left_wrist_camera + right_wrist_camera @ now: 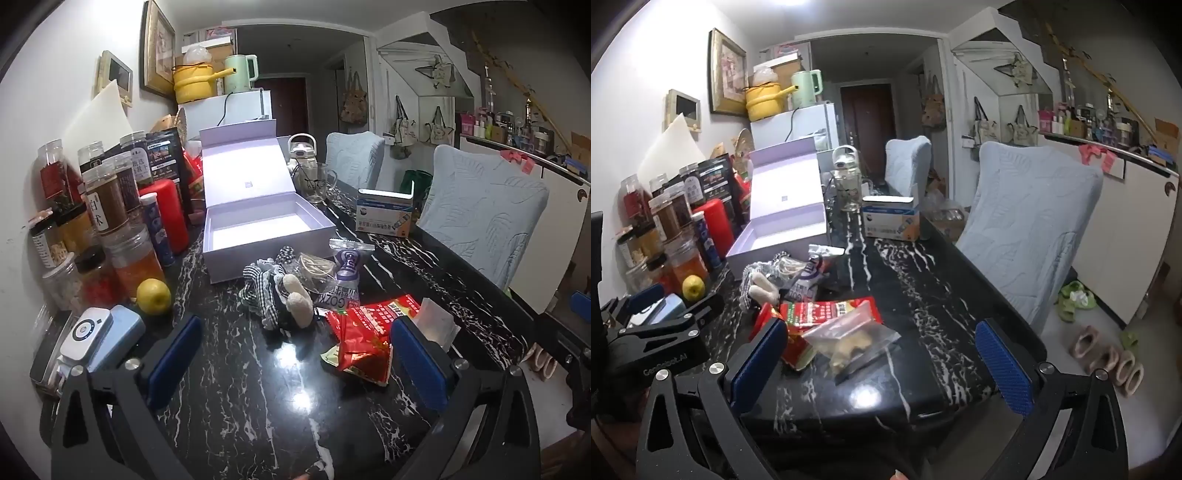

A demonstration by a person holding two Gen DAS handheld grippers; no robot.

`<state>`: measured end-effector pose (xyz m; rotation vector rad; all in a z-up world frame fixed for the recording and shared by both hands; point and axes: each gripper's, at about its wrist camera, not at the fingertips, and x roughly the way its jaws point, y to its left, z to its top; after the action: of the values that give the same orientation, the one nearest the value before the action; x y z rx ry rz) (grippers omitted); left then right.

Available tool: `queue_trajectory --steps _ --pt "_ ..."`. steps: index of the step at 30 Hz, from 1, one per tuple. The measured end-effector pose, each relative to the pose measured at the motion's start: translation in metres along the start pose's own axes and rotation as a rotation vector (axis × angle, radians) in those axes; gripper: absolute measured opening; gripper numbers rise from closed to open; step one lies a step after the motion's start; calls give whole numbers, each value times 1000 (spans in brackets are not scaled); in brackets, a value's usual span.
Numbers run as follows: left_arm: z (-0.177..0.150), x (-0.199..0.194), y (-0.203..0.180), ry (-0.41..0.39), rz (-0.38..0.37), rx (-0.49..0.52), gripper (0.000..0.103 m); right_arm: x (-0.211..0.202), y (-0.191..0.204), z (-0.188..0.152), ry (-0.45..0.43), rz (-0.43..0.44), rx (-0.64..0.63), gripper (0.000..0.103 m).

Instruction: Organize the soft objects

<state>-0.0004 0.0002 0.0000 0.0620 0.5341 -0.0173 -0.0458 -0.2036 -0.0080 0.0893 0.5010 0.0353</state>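
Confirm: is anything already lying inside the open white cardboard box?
No. The open white cardboard box shows only its bare floor in the left wrist view.

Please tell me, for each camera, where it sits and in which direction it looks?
Left wrist: sits on the left tool, looking down the table at the open box; both blue fingers show.
Right wrist: sits on the right tool, further right, facing the same way; its fingers and the left tool show.
Shared: box, red packet, lemon.
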Motion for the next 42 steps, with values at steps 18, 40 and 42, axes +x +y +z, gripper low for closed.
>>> queue_trajectory --steps 18,40,42 --pt "-3 -7 -6 -5 -51 9 103 0 1 -1 0 3 -5 103" --pt "-4 -6 -3 14 -54 3 103 0 3 -2 0 -1 -13 103" --pt "-4 -6 -3 15 -55 2 103 0 3 -2 0 -1 -14 103"
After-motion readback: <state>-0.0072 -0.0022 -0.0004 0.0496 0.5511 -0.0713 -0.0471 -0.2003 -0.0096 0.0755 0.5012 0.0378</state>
